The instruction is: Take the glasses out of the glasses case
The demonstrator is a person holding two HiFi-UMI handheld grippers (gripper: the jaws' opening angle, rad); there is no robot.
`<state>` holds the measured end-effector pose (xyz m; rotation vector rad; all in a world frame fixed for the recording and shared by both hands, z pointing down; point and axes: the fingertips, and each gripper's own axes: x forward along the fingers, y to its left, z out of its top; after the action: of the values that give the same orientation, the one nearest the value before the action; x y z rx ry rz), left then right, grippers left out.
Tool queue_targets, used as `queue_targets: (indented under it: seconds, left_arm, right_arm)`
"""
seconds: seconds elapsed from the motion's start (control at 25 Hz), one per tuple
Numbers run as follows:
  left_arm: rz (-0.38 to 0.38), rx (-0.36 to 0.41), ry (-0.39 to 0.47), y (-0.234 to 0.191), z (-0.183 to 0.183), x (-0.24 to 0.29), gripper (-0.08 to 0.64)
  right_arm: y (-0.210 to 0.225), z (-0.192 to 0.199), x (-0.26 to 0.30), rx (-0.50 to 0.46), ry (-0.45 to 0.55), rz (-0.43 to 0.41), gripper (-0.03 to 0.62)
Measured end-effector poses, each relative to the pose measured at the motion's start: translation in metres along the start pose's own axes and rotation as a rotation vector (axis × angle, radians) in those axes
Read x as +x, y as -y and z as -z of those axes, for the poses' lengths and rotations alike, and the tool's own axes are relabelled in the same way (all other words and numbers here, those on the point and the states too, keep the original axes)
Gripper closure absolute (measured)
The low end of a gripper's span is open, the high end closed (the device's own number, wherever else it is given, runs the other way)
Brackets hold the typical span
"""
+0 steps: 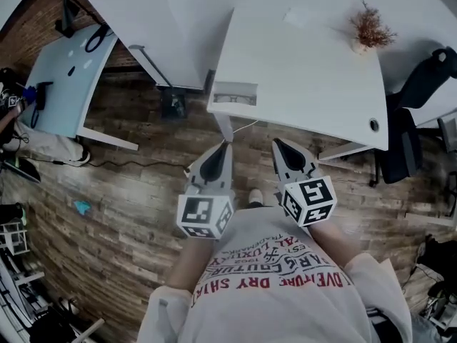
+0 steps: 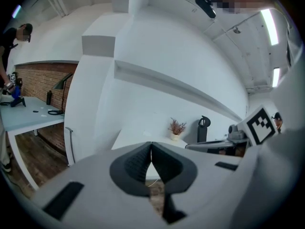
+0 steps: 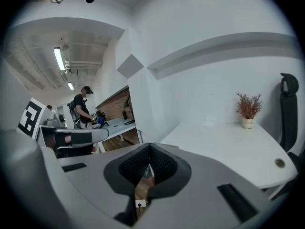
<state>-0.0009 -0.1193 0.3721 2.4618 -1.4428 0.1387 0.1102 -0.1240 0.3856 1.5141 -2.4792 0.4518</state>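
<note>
No glasses case or glasses can be made out for certain. A small pale flat object (image 1: 296,16) lies far back on the white table (image 1: 300,77); in the right gripper view this pale object (image 3: 209,122) is too small to identify. My left gripper (image 1: 226,146) and right gripper (image 1: 275,143) hang side by side over the wooden floor, short of the table's near edge, tips pointing at it. In the left gripper view the left gripper (image 2: 151,145) has its jaws closed tip to tip with nothing held. The right gripper (image 3: 149,147) is likewise shut and empty.
A dried plant in a small pot (image 1: 370,28) stands at the table's far right. A black chair (image 1: 414,120) is right of the table. A grey box (image 1: 234,93) hangs at the table's near left edge. A pale blue desk (image 1: 68,84) and a person (image 3: 83,106) are at the left.
</note>
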Motion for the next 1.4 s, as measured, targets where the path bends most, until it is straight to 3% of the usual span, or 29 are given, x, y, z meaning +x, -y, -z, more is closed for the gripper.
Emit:
queue_targets:
  seconds: [0.2, 0.56, 0.92, 1.16, 1.4]
  left_arm:
    - [-0.017, -0.023, -0.045, -0.009, -0.001, 0.042, 0.552]
    - [-0.023, -0.039, -0.080, -0.053, -0.006, 0.091, 0.552]
    - [0.001, -0.046, -0.122, -0.134, -0.021, 0.154, 0.552]
    - [0.004, -0.076, -0.179, -0.170, -0.008, 0.177, 0.552]
    - [-0.026, -0.116, -0.222, -0.181, 0.007, 0.192, 0.552]
  right_arm:
    - [0.031, -0.002, 0.036, 0.030, -0.054, -0.022, 0.580]
    - [0.041, -0.010, 0.099, 0.035, -0.097, -0.048, 0.580]
    - [0.039, -0.018, 0.195, 0.016, -0.197, -0.067, 0.580]
    - [0.041, 0.003, 0.240, 0.021, -0.306, -0.067, 0.580]
    - [0.038, 0.028, 0.266, -0.039, -0.459, -0.190, 0.580]
